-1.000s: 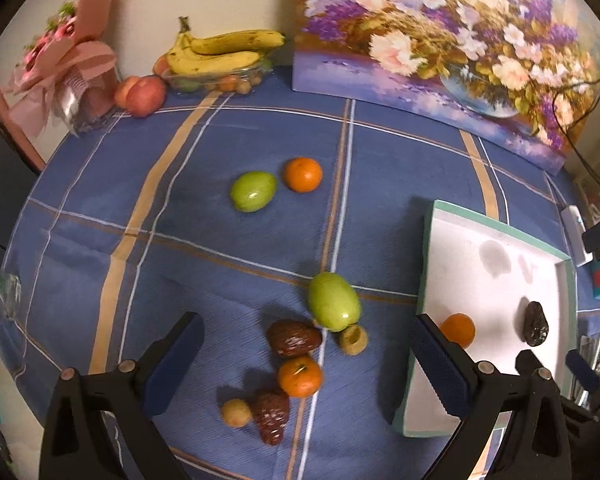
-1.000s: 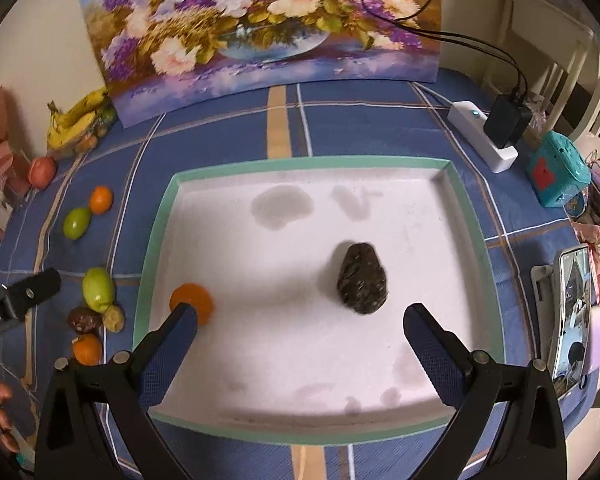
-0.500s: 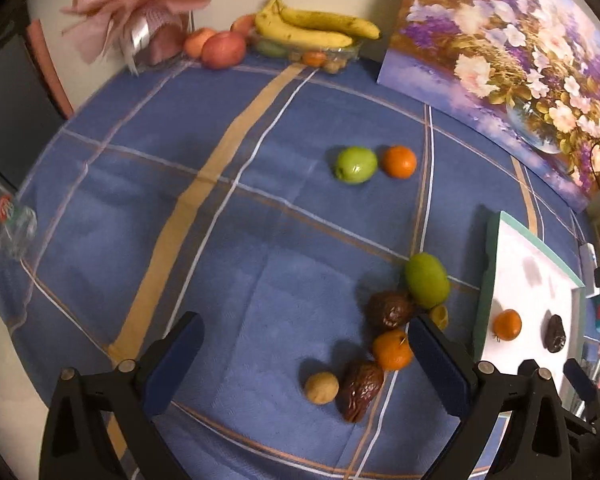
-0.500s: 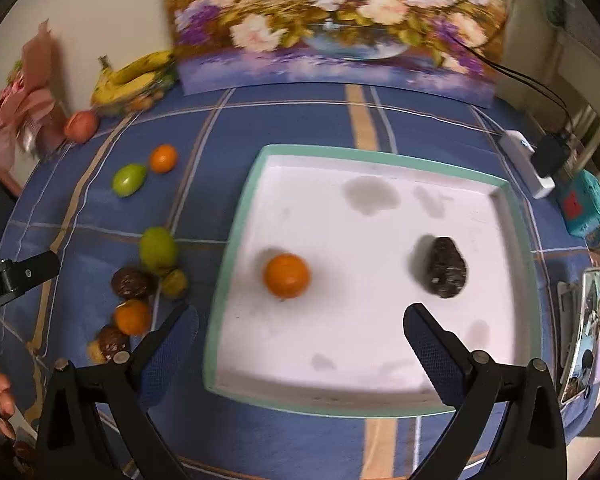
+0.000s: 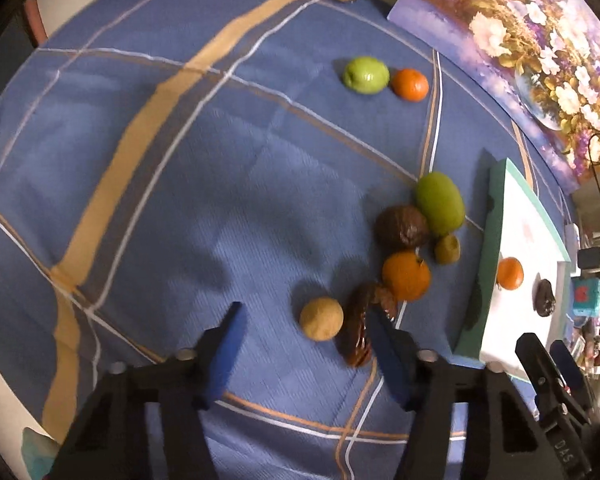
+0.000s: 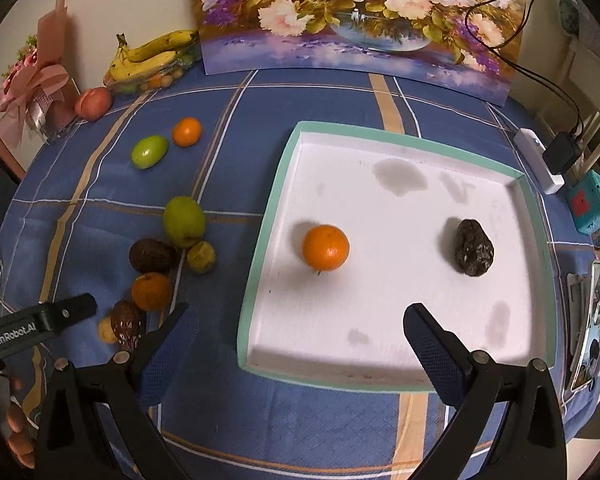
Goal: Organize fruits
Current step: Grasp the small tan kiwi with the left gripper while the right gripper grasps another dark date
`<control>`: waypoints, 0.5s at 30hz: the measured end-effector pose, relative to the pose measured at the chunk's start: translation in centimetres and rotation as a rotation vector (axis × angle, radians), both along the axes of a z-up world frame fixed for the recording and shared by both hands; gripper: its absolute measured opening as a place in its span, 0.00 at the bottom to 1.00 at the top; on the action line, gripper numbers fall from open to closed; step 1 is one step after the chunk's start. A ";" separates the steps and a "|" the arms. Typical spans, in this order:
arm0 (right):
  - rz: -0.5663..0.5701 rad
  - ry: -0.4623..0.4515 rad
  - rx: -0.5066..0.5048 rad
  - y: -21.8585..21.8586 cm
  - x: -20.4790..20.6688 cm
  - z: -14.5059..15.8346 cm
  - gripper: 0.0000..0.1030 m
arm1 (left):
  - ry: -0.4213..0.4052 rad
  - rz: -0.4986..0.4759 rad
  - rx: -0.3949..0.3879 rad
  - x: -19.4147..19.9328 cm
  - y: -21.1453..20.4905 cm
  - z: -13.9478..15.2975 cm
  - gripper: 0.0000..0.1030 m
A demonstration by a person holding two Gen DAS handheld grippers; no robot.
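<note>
The desk (image 5: 188, 184), under its blue checked cloth, carries the white tray (image 6: 400, 354) on the right side and a loose cluster of fruit to the left of it; the tray already holds one orange (image 6: 325, 247) and a dark wrinkled fruit (image 6: 474, 247), well apart from each other. The left gripper (image 5: 306, 340) is much the nearer to the cluster: its jaws stand partly open and empty, with the small tan round fruit (image 5: 321, 318) lying between the fingers just ahead of the tips, and the dark brown oblong fruit (image 5: 358, 330) touching or nearly touching the right finger, its long axis running roughly along the gripper's line of reach. Beyond them sit another orange (image 5: 406, 276), a dark brown round fruit (image 5: 402, 227) and a green fruit (image 5: 440, 205). The right gripper (image 6: 296, 330) hovers over the tray's near edge, spread wide and holding nothing.
</note>
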State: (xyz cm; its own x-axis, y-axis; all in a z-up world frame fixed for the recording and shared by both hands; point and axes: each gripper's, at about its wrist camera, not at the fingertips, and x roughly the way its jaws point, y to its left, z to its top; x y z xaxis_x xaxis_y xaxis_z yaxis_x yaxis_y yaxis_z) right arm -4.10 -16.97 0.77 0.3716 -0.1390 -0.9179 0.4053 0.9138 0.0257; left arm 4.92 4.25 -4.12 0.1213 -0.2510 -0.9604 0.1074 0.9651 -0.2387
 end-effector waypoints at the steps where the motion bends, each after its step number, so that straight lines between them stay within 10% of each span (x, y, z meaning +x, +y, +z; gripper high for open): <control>1: -0.001 -0.001 0.001 0.0 -0.2 0.0 0.99 | 0.013 -0.001 -0.003 -0.2 0.0 -0.1 0.51; 15: -0.017 -0.009 0.010 -0.2 -1.4 0.2 0.99 | 0.046 -0.044 -0.013 -0.4 -1.0 -1.3 0.24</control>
